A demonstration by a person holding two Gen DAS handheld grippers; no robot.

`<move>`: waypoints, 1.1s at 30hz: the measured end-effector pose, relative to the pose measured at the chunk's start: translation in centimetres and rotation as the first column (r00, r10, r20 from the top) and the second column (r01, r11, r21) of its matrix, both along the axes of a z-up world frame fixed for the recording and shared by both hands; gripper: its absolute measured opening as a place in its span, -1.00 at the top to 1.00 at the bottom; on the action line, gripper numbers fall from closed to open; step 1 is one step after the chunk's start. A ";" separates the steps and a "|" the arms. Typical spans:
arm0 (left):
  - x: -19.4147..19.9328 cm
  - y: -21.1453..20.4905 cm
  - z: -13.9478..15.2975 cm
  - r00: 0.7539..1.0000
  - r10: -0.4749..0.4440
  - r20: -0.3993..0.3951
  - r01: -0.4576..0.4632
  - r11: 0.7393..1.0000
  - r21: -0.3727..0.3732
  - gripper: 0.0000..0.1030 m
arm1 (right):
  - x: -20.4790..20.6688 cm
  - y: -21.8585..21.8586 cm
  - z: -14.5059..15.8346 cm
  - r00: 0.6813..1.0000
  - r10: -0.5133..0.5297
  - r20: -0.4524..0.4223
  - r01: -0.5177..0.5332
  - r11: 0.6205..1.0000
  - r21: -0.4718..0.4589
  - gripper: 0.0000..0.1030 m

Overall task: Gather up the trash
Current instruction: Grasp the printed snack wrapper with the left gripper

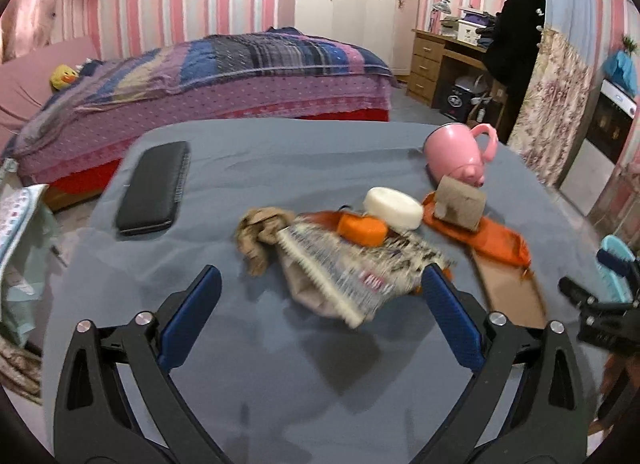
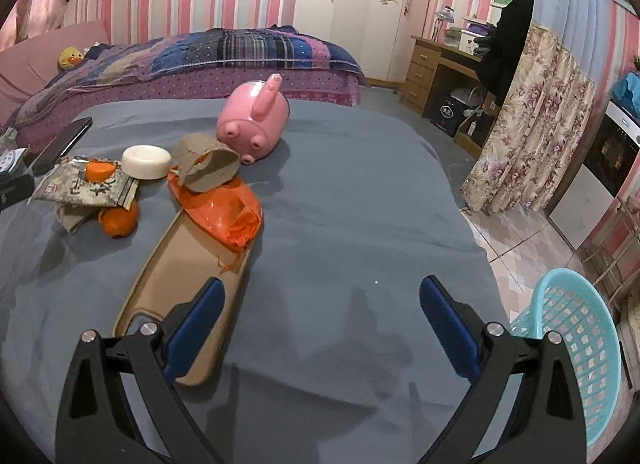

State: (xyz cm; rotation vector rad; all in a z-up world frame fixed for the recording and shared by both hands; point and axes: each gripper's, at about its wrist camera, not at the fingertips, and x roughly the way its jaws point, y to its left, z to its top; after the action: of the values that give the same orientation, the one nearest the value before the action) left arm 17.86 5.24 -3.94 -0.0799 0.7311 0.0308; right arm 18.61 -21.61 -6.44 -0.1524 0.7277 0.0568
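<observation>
Both grippers hover over a desk (image 2: 352,192) draped in blue-grey cloth, and nothing sits in either one. The left gripper (image 1: 320,288) has its blue-padded fingers (image 1: 196,312) spread wide, facing a printed wrapper (image 1: 352,264) that lies just beyond their tips, blurred in this view. The right gripper (image 2: 320,300) also has its fingers (image 2: 448,324) wide apart, above bare cloth, with its left finger over the near end of a tan tray (image 2: 180,264).

The trash is clustered toward the desk's middle: the wrapper with an orange cap (image 2: 98,171) on top, a crumpled brown paper (image 1: 260,232) beside it, a torn cardboard tube (image 2: 208,166), and an orange plastic bag (image 2: 228,212) lying on the tray's far end. A white round piece (image 2: 145,161) sits between cap and tube. An orange fruit (image 2: 118,220) rests against the wrapper. A pink pig-shaped jug (image 2: 252,124) lies on its side behind the tube. A black case (image 1: 154,186) lies apart at the left. A turquoise basket (image 2: 576,348) stands off the desk's right edge.
</observation>
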 end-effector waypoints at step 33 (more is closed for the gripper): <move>3.6 -3.3 -2.8 0.981 -0.101 -0.165 0.088 0.993 -0.081 0.61 | 3.3 -1.2 -1.0 0.999 -0.031 -0.019 0.033 0.996 0.084 -0.86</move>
State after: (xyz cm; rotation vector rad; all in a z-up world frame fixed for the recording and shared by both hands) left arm 21.51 1.91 -6.77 -0.1136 0.9046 -0.0812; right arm 21.87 -22.80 -7.47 -0.0597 0.7440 0.0583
